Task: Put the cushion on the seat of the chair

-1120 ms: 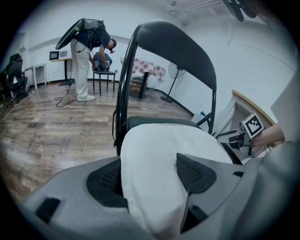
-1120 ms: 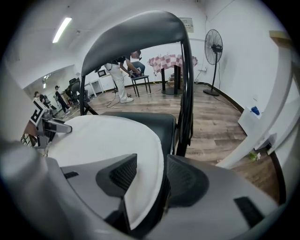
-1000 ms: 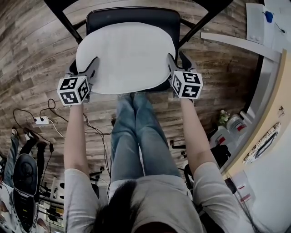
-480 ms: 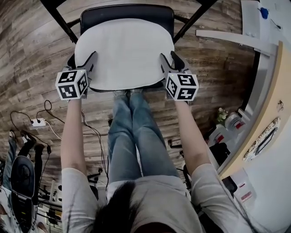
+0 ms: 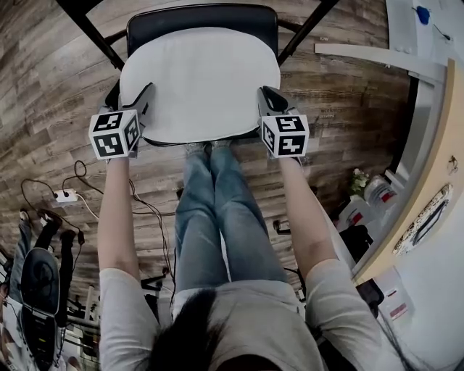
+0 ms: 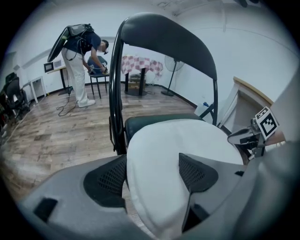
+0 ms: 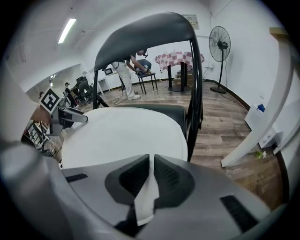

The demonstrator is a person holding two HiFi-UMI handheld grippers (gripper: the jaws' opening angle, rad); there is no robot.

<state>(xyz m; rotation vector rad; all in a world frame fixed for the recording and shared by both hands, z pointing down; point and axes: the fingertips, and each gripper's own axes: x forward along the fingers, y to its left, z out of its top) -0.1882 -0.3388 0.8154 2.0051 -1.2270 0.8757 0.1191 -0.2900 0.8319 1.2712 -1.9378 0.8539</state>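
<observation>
A white cushion (image 5: pixel 199 80) lies flat on the black chair (image 5: pixel 203 18), and the backrest (image 6: pixel 173 42) rises behind it. My left gripper (image 5: pixel 148 96) is at the cushion's left edge. Its jaws are opening wide, with the thick cushion (image 6: pixel 178 136) edge between them and a gap beside the left pad (image 6: pixel 105 180). My right gripper (image 5: pixel 264 98) is at the right edge, shut on a thin white flap of the cushion (image 7: pixel 122 133). The pads (image 7: pixel 133 176) press on that flap.
Wooden floor surrounds the chair. The person's legs (image 5: pixel 217 217) stand just before the seat. A power strip with cables (image 5: pixel 65 194) lies at the left and white furniture (image 5: pixel 377 61) at the right. Far back are a person (image 6: pixel 82 61), a checked-cloth table (image 7: pixel 180 61) and a fan (image 7: pixel 220 37).
The right gripper has slid a little inward along the cushion's right edge and its jaws have gone from wide open to shut on the fabric. The left gripper has stayed in place.
</observation>
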